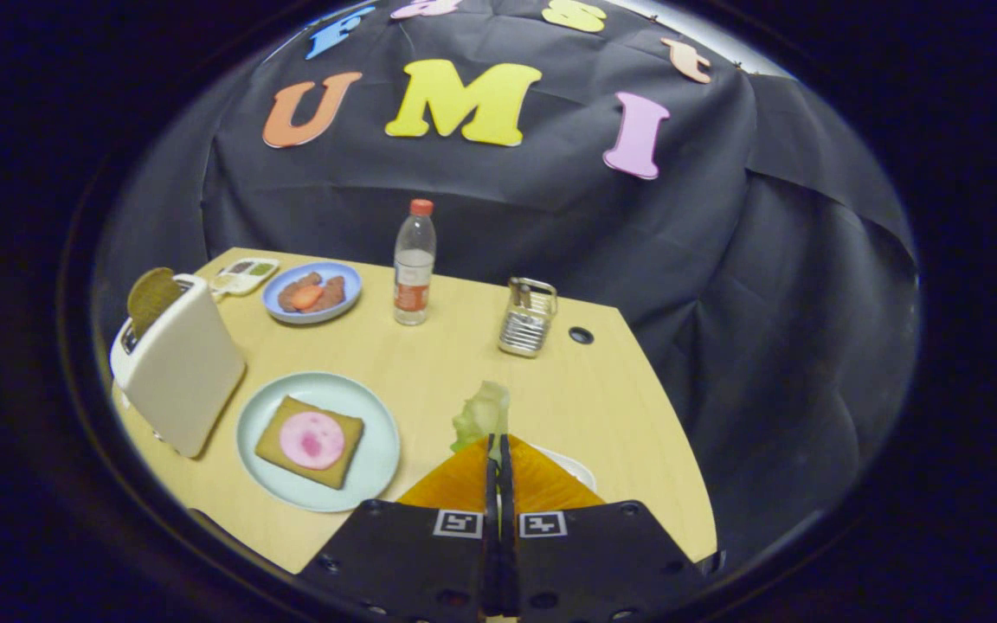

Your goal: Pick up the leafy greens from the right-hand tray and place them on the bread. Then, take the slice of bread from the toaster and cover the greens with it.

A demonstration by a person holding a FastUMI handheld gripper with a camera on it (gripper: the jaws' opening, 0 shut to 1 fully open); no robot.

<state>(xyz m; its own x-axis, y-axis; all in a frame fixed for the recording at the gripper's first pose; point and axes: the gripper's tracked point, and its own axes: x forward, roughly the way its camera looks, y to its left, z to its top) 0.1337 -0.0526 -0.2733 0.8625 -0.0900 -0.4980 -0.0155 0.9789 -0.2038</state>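
Hand-held gripper [498, 443] pinched tight on the leafy greens [483, 414], both fingers pressing, the leaf sticking up just past the tips, above the surface [429, 355]. Off to its left sits the plate [373, 472] with bread [278, 446] and a pink slice; further left, the toaster [178, 372] holds its slice [151, 298]

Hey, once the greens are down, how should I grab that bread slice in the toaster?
Grip the top of the slice: that rounded upper part stands upright out of the toaster slot, the rest hidden inside. Come from above, one finger on each flat face, and probably lift straight up along the slot. For now the gripper is shut on the greens, which go on the bread first.
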